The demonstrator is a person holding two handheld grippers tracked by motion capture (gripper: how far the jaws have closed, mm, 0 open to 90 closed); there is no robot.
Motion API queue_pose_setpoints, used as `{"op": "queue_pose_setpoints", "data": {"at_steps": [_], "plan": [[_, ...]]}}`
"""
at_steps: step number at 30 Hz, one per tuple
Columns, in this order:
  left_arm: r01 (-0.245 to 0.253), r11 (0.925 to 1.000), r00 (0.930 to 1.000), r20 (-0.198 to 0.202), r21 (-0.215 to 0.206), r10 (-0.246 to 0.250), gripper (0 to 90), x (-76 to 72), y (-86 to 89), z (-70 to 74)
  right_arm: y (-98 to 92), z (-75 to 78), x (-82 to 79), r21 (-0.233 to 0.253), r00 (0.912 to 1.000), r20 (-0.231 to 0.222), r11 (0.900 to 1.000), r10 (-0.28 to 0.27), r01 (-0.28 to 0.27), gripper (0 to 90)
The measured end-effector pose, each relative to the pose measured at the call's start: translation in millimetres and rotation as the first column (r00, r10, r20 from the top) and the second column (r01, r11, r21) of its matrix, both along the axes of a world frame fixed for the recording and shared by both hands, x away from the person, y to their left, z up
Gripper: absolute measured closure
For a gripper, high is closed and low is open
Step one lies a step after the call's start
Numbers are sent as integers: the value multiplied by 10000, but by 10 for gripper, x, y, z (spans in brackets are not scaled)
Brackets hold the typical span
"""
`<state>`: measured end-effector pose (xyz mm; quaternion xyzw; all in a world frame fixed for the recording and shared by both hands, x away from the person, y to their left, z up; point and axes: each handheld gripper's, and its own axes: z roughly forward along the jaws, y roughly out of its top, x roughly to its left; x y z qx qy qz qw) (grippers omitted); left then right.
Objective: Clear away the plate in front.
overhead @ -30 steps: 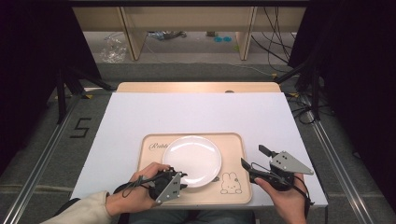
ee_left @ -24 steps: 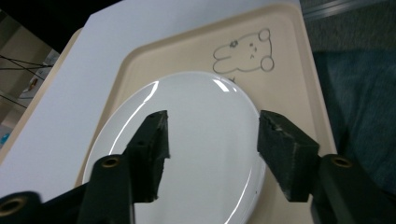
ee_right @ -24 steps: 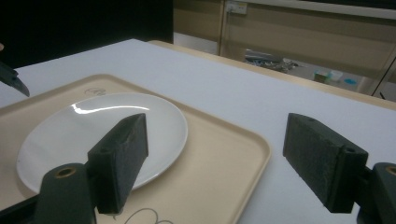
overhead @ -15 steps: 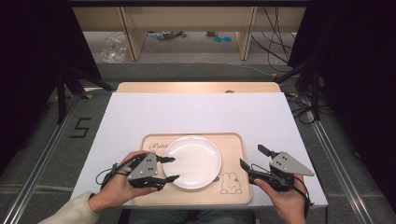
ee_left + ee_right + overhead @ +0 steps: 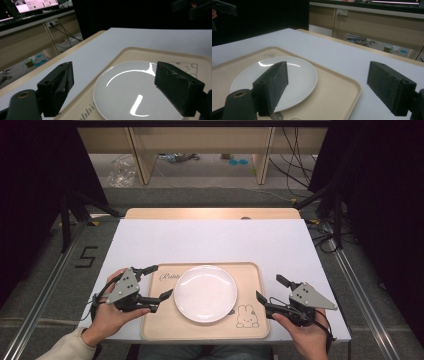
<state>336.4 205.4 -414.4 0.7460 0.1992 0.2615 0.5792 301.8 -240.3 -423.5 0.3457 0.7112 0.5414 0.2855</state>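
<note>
A white plate lies empty on a beige tray near the table's front edge; the tray bears a rabbit drawing. My left gripper is held open at the tray's left edge, its jaws pointing right toward the plate. At the tray's right edge my right gripper is open, jaws pointing left, nothing between them. In the right gripper view the plate and the tray's corner lie ahead of the jaws.
A white sheet covers the table around the tray. A wooden strip runs along the table's far edge. Beyond it are shelving legs and cables on the floor.
My left gripper swung out from the front of the plate to the tray's left edge and rose a little. The right gripper stayed at the tray's right edge.
</note>
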Motion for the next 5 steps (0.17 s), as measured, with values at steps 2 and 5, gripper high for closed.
{"op": "queue_pose_setpoints", "data": {"at_steps": [2, 5], "plan": [[-40, 9999, 10000, 66, -131, 40, 150, 6, 17, 5, 0, 0, 0, -9, 10000, 8, 10000, 17, -17, 170], [-191, 9997, 9998, 67, -182, 192, 148, 19, 32, -4, -12, -7, 8, 37, 9999, -60, 9999, 124, -124, 166]]}}
